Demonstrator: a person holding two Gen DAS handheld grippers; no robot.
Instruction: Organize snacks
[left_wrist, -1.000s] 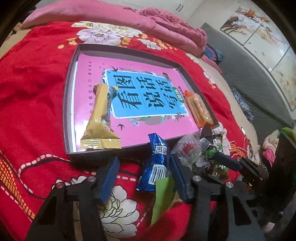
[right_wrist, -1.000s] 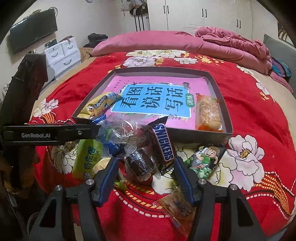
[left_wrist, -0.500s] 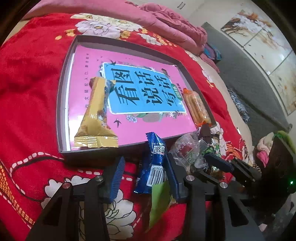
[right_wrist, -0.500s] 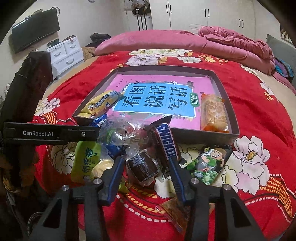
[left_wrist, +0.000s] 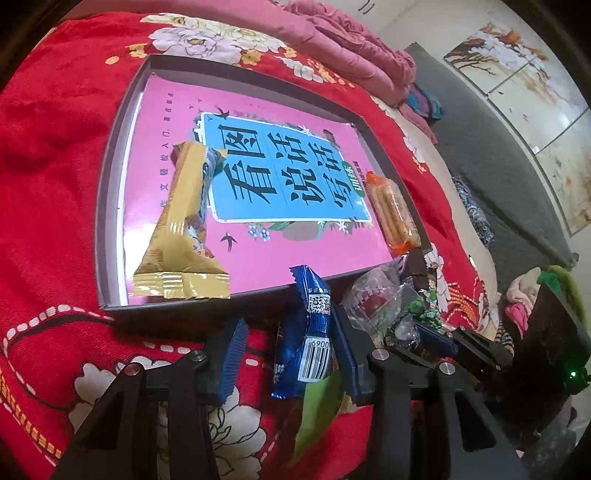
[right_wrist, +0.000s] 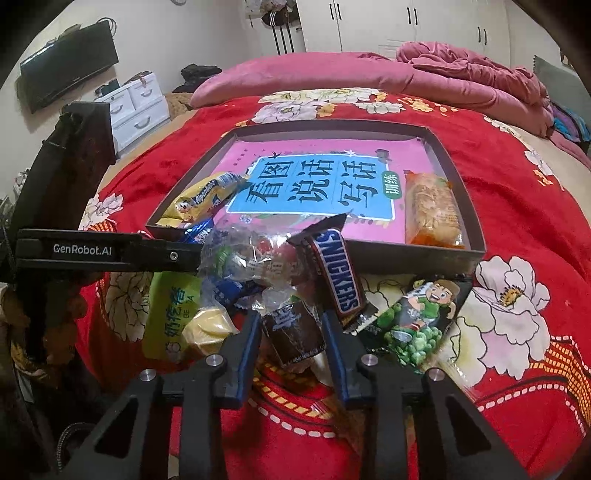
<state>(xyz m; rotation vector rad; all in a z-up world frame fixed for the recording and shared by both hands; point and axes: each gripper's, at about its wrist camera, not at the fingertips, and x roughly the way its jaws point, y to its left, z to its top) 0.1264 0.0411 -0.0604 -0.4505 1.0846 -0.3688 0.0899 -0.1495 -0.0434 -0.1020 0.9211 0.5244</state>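
The right gripper is closing in on a small dark brown wrapped snack at the near edge of the pile; its jaws have just been narrowing, and the blue pads are now hugging that packet from both sides, looking pressed against the wrapper. That packet is sitting dead ahead of the gripper, its long axis running away from the camera, so the pinch is falling across its short width. The hand is pitching steeply downward toward the red floral bedspread. Over on the other side, the left gripper is standing half open around a blue snack packet, which is lying lengthwise between the fingers and resting against the right-hand pad, with a clear gap on the left; no grip yet, by the look of it. Just beyond, a Snickers bar is leaning on the heap. Further on, the grey tray is waiting, already holding a yellow packet and an orange cracker pack.
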